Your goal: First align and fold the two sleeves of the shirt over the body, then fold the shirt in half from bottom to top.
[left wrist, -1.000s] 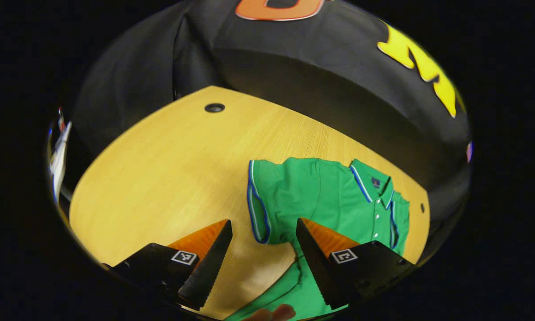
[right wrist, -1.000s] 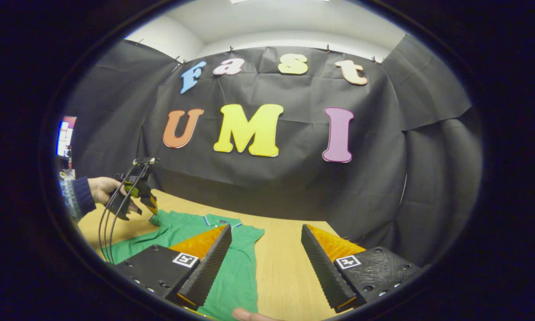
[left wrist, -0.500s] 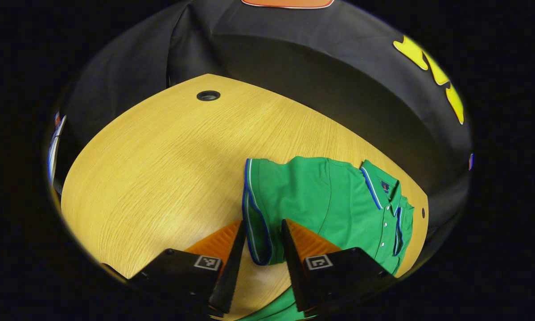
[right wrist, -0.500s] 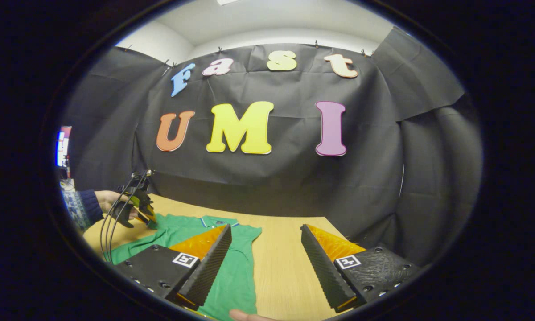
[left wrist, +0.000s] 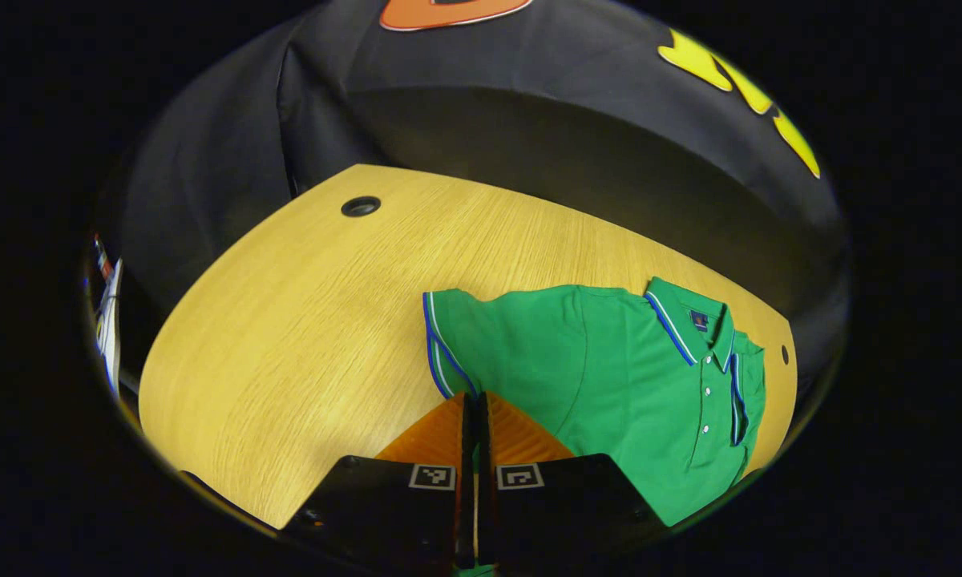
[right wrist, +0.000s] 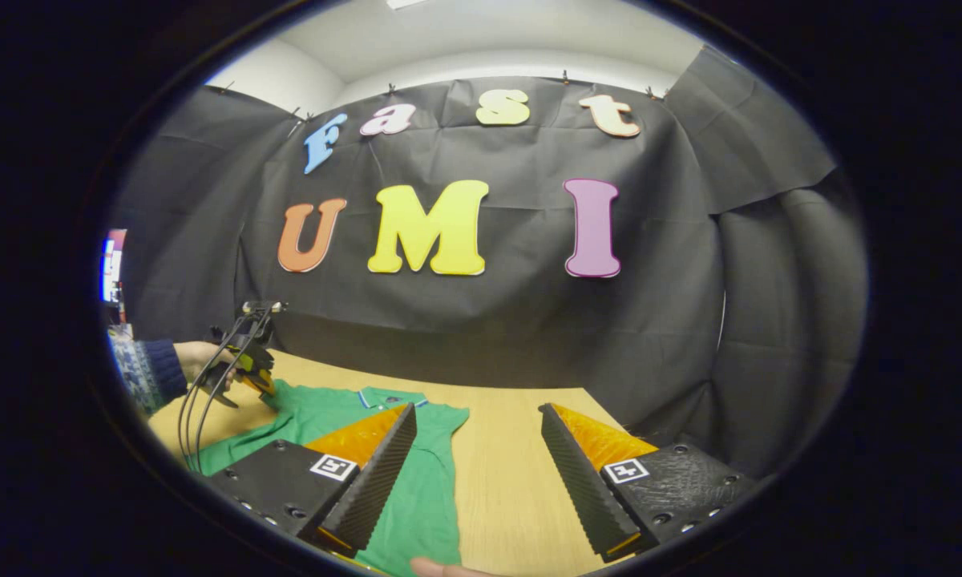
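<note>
- Your left gripper (left wrist: 474,405) has its jaws clamped on the green polo shirt's (left wrist: 609,385) sleeve cuff (left wrist: 441,353); the sleeve fold is under way.
- Next, carry that cuff toward the shirt's collar (left wrist: 693,320); your right gripper (right wrist: 473,457), jaws apart, hovers beside the shirt over the tabletop (left wrist: 305,320).

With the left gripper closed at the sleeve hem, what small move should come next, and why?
Probably lift the sleeve a little and carry it over the shirt body. The left gripper looks shut on the sleeve's striped hem, the sleeve lies spread out sideways on the table, and the right gripper hangs open above the other side, holding nothing.
</note>
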Demonstrator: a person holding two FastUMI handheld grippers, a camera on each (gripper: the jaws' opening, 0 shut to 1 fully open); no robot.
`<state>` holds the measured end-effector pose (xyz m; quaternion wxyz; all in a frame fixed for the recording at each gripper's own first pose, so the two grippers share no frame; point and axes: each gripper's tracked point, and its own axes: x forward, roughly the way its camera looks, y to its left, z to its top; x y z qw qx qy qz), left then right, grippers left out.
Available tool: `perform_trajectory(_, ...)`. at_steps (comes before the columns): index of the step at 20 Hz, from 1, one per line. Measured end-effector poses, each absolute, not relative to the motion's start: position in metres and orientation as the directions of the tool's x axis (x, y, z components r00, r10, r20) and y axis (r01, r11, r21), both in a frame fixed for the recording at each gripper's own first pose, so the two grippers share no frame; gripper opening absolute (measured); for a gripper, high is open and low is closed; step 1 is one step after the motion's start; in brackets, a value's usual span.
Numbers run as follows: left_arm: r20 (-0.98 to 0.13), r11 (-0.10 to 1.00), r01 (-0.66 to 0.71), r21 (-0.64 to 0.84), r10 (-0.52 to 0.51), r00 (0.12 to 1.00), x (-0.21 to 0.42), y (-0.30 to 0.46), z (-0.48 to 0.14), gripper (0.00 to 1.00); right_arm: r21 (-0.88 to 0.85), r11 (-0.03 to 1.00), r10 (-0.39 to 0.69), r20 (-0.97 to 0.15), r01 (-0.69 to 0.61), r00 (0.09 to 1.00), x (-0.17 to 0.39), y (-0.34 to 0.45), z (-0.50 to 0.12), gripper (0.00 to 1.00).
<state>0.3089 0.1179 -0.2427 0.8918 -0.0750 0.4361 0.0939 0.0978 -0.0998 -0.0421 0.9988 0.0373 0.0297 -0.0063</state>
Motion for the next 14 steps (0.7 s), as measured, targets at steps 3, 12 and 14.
perform_trajectory(3,-0.774,0.986,-0.164,0.032,0.128,0.620,0.312,0.099,-0.231,0.05,0.070,0.997,-0.024,-0.060,0.029,0.998,0.099,-0.106,-0.045,0.96)
perform_trajectory(12,-0.754,0.974,0.103,0.204,0.089,0.651,0.311,-0.011,-0.233,0.05,0.093,0.994,-0.045,-0.060,0.050,0.997,0.101,-0.117,-0.045,0.96)
perform_trajectory(14,-0.729,0.960,0.107,0.260,0.123,0.673,0.312,-0.018,-0.227,0.05,0.092,0.995,-0.043,-0.065,0.049,0.997,0.101,-0.117,-0.047,0.96)
